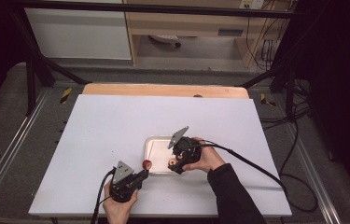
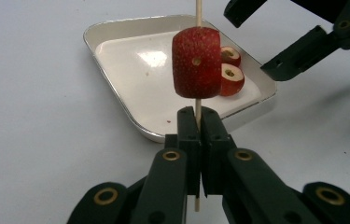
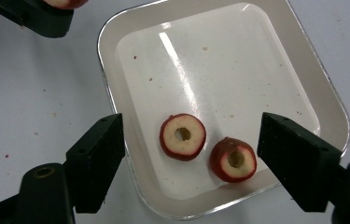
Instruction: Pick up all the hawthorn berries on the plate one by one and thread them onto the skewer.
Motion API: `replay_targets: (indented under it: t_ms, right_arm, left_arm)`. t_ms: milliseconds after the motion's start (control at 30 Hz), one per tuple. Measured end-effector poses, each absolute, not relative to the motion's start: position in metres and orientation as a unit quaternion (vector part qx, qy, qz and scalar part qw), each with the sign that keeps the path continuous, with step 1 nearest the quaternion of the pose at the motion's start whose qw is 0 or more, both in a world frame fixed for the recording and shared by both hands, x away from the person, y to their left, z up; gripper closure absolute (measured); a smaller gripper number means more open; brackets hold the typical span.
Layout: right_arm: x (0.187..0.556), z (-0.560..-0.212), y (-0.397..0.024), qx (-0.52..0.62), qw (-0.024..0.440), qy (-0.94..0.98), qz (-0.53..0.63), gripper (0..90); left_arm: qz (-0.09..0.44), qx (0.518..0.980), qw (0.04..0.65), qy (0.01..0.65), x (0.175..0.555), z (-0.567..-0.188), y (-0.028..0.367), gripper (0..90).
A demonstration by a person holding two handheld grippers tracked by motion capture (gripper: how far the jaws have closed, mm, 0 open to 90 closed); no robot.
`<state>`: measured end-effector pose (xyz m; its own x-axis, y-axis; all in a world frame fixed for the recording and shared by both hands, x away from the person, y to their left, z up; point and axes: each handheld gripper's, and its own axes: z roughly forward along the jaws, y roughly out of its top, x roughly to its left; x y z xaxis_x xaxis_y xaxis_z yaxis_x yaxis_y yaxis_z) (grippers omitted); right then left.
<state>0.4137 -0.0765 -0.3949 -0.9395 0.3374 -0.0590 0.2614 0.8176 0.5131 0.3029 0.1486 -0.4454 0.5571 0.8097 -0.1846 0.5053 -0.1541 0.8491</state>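
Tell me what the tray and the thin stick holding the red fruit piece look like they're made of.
The tray looks like white enamelled or glazed metal: glossy glare streaks inside and a bright silvery rim, though ceramic is possible. The stick looks like bare wood or bamboo: pale tan, matte and thin.

High view overhead, far; both gripper views close along their jaws, sharing the white tray [image 2: 116, 35].
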Motion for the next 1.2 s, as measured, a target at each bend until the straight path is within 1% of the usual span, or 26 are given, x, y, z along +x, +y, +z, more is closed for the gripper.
replay_targets:
  t_ms: [67, 133, 167, 200, 300, 367, 400, 467, 500, 533, 567, 600, 733, 900, 933, 1200]
  right_arm:
    - [0.419, -0.397, -0.073, 0.138, 0.079, 0.956, 0.246, 27.9]
    - [0.42, -0.399, -0.073, 0.133, 0.081, 0.957, 0.246, 29.4]
    - [0.423, -0.401, -0.072, 0.127, 0.076, 0.959, 0.241, 33.3]
    - [0.425, -0.402, -0.072, 0.117, 0.072, 0.961, 0.239, 35.1]
    - [0.427, -0.405, -0.071, 0.101, 0.057, 0.966, 0.233, 39.5]
    - [0.428, -0.405, -0.071, 0.095, 0.054, 0.967, 0.228, 40.4]
    - [0.428, -0.407, -0.069, 0.082, 0.053, 0.971, 0.219, 43.6]
    - [0.429, -0.408, -0.068, 0.072, 0.05, 0.972, 0.216, 44.1]
    - [0.429, -0.409, -0.065, 0.063, 0.046, 0.974, 0.211, 46.5]
    - [0.429, -0.409, -0.065, 0.063, 0.046, 0.974, 0.211, 46.5]
    - [0.43, -0.41, -0.063, 0.056, 0.043, 0.975, 0.21, 48.6]
    - [0.43, -0.41, -0.063, 0.056, 0.043, 0.975, 0.21, 48.6]
    - [0.432, -0.413, -0.059, 0.047, 0.032, 0.979, 0.196, 53.6]
    - [0.433, -0.415, -0.058, 0.042, 0.029, 0.981, 0.188, 56.7]
    - [0.433, -0.417, -0.058, 0.039, 0.031, 0.982, 0.183, 59.1]
    - [0.432, -0.417, -0.057, 0.035, 0.033, 0.982, 0.182, 60.1]
  left_arm:
    - [0.161, 0.743, 0.476, 0.443, 0.303, -0.445, 0.149, 88.3]
    - [0.161, 0.743, 0.476, 0.442, 0.303, -0.445, 0.149, 88.3]
    - [0.161, 0.743, 0.475, 0.442, 0.303, -0.446, 0.15, 88.3]
    - [0.161, 0.744, 0.475, 0.442, 0.304, -0.446, 0.15, 88.3]
    - [0.16, 0.743, 0.476, 0.443, 0.304, -0.446, 0.15, 88.2]
    - [0.16, 0.744, 0.475, 0.442, 0.304, -0.446, 0.15, 88.3]
    - [0.16, 0.744, 0.475, 0.442, 0.304, -0.446, 0.149, 88.3]
    - [0.159, 0.746, 0.474, 0.441, 0.305, -0.447, 0.149, 88.3]
    - [0.159, 0.746, 0.474, 0.441, 0.305, -0.447, 0.149, 88.3]
    - [0.159, 0.746, 0.474, 0.441, 0.305, -0.447, 0.149, 88.3]
    - [0.159, 0.746, 0.474, 0.44, 0.305, -0.447, 0.149, 88.3]
    - [0.159, 0.746, 0.474, 0.44, 0.305, -0.447, 0.149, 88.3]
    - [0.159, 0.746, 0.474, 0.44, 0.305, -0.447, 0.149, 88.3]
    - [0.158, 0.747, 0.474, 0.439, 0.305, -0.447, 0.149, 88.3]
    - [0.159, 0.746, 0.474, 0.439, 0.305, -0.447, 0.149, 88.3]
    - [0.16, 0.746, 0.474, 0.44, 0.305, -0.447, 0.15, 88.3]
